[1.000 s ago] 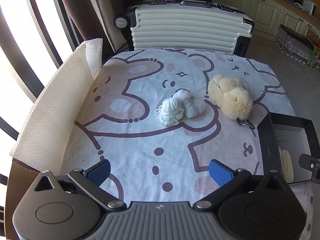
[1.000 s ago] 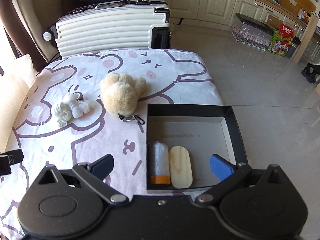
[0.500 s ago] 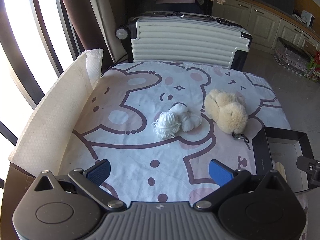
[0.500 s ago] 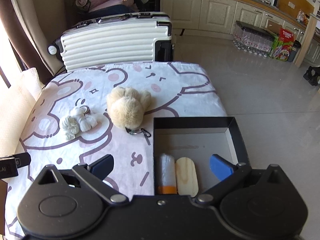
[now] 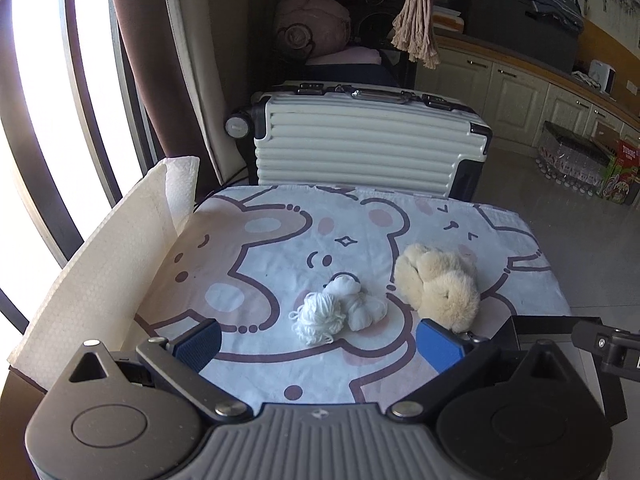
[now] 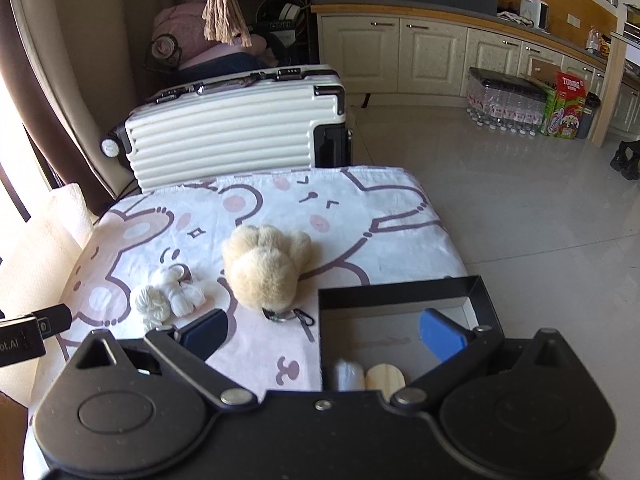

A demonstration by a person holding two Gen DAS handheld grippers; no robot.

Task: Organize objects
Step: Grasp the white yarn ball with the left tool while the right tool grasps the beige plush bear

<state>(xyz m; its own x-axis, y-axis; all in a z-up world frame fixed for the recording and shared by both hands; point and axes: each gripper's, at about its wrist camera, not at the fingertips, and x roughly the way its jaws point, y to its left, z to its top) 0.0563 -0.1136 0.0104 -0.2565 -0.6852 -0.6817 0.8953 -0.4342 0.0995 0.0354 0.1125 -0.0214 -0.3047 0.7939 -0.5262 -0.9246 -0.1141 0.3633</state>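
Two tongs, left (image 5: 318, 338) and right (image 6: 324, 330), stood wide apart, empty, above tabletop. White yarn bundle (image 5: 338, 312) and cream fluffy plush keychain (image 6: 266, 268) lay outside black open box (image 6: 400, 292). Step seemingly: choosing pick. Next needs descent over one item, closing.

Standing on its side just behind the far edge of the cartoon-bear cloth (image 5: 280, 240): a ribbed white suitcase (image 5: 360, 148), black corners and latches showing. Leaning along the left side: a sheet of white bubble wrap (image 5: 100, 276). Hanging at the window: a dark brown curtain (image 5: 132, 60), daylight glaring through the panes beside it. Dangling from above behind the suitcase: a pinkish rope tassel (image 6: 222, 12). Lying further back: a pink bundle (image 6: 180, 36). Running along the far wall: cream cabinets (image 6: 400, 56). Sitting on the shiny tiled floor (image 6: 540, 208): a pack of water bottles (image 6: 504, 100) beside a red-and-green carton (image 6: 564, 104).
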